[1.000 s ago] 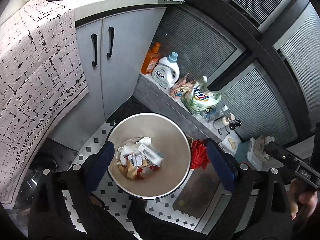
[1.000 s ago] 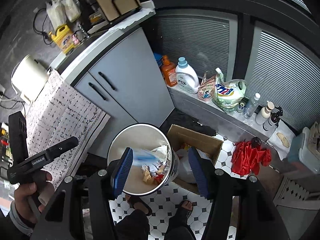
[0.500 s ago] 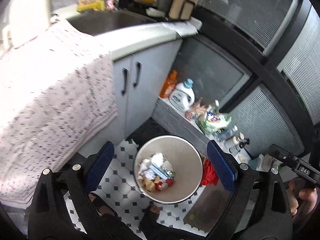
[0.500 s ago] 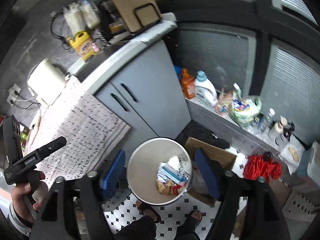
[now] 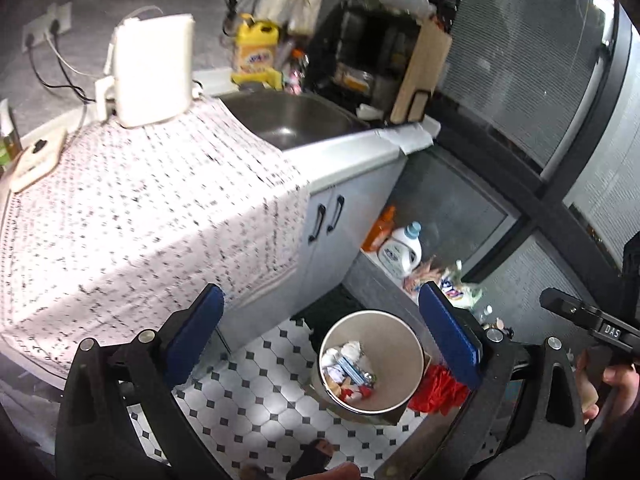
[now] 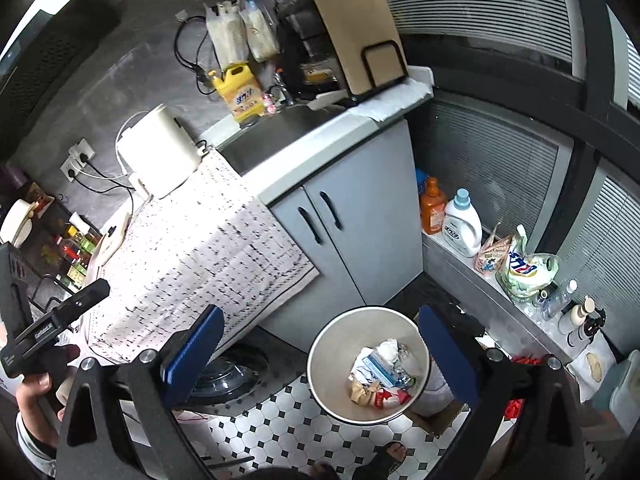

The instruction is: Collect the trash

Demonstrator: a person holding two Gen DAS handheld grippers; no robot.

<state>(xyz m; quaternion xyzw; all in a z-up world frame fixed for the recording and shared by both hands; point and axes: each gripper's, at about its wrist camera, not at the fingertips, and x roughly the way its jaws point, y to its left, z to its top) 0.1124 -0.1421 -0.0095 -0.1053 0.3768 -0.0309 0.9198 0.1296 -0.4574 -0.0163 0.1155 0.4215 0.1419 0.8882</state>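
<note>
left gripper point(image 5: 322, 336): blue-padded fingers spread wide, nothing between them, high above floor
right gripper point(image 6: 320, 354): blue pads wide apart, empty
round metal trash bin point(image 6: 326, 380): on black-and-white tiled floor point(image 6: 276, 420), beside grey cabinet point(image 6: 360, 232)
crumpled paper and wrapper trash point(image 6: 380, 372): lying inside bin
patterned white cloth point(image 5: 140, 216): draped over counter, beside steel sink point(image 5: 288, 120)
white detergent bottle point(image 6: 462, 224): on ledge, touching orange bottle point(image 6: 432, 208)

A round metal trash bin point(image 5: 400, 336) stands upright on the tiled floor point(image 5: 248, 396), holding crumpled wrappers point(image 6: 380, 376) toward its 6 o'clock side.
</note>
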